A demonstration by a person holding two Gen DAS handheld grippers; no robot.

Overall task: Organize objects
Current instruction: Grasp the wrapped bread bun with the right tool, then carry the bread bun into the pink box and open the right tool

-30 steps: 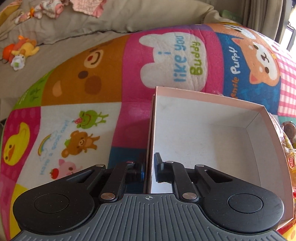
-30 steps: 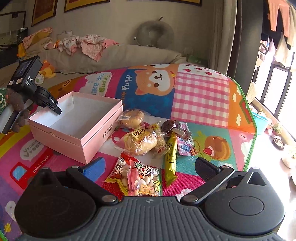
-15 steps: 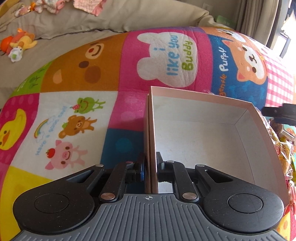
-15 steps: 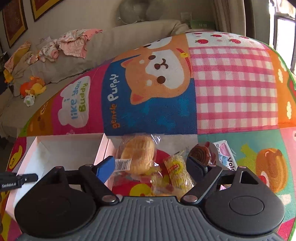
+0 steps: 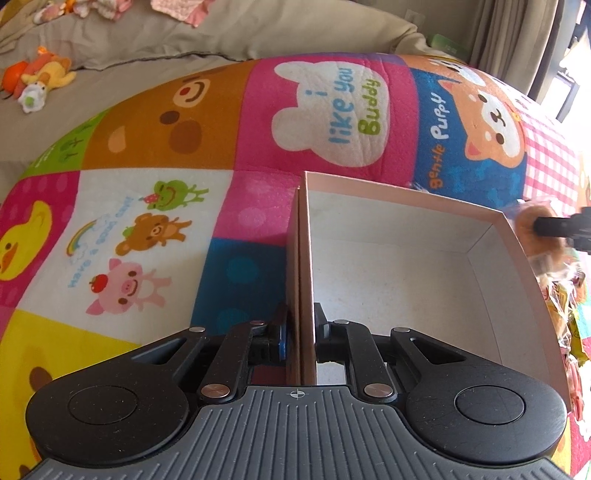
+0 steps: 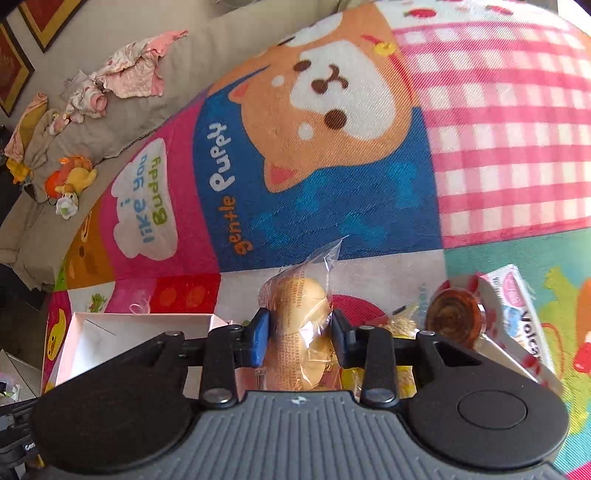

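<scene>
An open pink box [image 5: 399, 280] with a white inside lies on the cartoon play mat [image 5: 325, 92]. My left gripper [image 5: 301, 328] is shut on its near left wall, one pad inside and one outside. In the right wrist view a wrapped bun [image 6: 299, 302] sits between the fingers of my right gripper [image 6: 299, 339]. Its jaws are closing and both pads press the wrapper. The box [image 6: 140, 325] lies just left of the bun. From the left wrist view, the right gripper [image 5: 554, 227] shows as a blurred dark bar past the box's far right corner.
More snacks lie right of the bun: a brown swirl pastry [image 6: 454, 317], a white packet [image 6: 517, 314] and yellow wrappers [image 6: 399, 325]. Behind the mat is a beige sofa [image 5: 184, 33] with plush toys [image 6: 70, 181] and pink clothes [image 6: 129, 77].
My right gripper swung in over the snack pile, came down around the bun and closed from wide open onto it. The left gripper kept its hold on the box wall and shifted slightly.
</scene>
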